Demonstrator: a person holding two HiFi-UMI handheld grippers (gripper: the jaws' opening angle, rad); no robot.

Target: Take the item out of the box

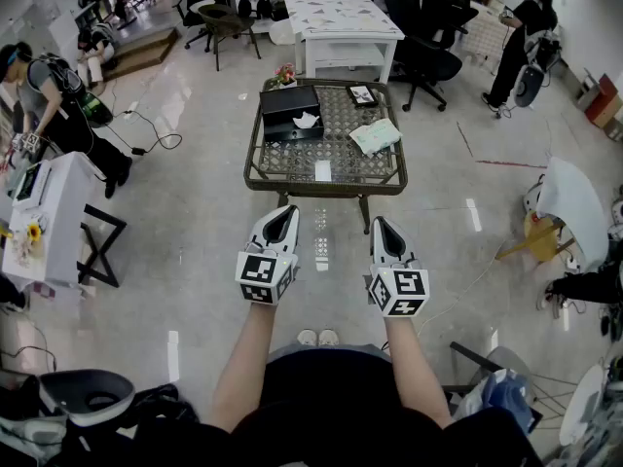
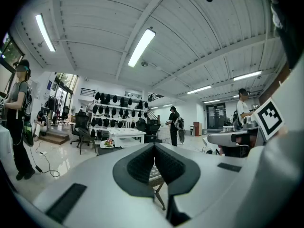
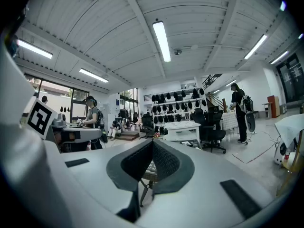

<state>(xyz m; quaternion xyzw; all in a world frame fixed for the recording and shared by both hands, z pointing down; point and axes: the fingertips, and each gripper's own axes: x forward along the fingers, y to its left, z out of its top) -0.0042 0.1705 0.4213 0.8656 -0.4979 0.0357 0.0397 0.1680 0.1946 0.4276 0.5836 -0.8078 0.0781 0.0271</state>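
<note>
The head camera is looking steeply down from above the left tongs [image 1: 284,212] and right tongs [image 1: 381,224] toward the wicker counter [image 1: 326,189] ahead. Each tongs camera is facing roughly level along its own jaws, and all three views are sharing the distant white table [image 1: 346,29].

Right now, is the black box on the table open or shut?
Open. The head view looks down into the black box, and its dark inside shows with a white item lying in it.

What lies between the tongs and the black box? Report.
Head view: bare floor, then the wicker table's rim and a white card before the black box.
</note>
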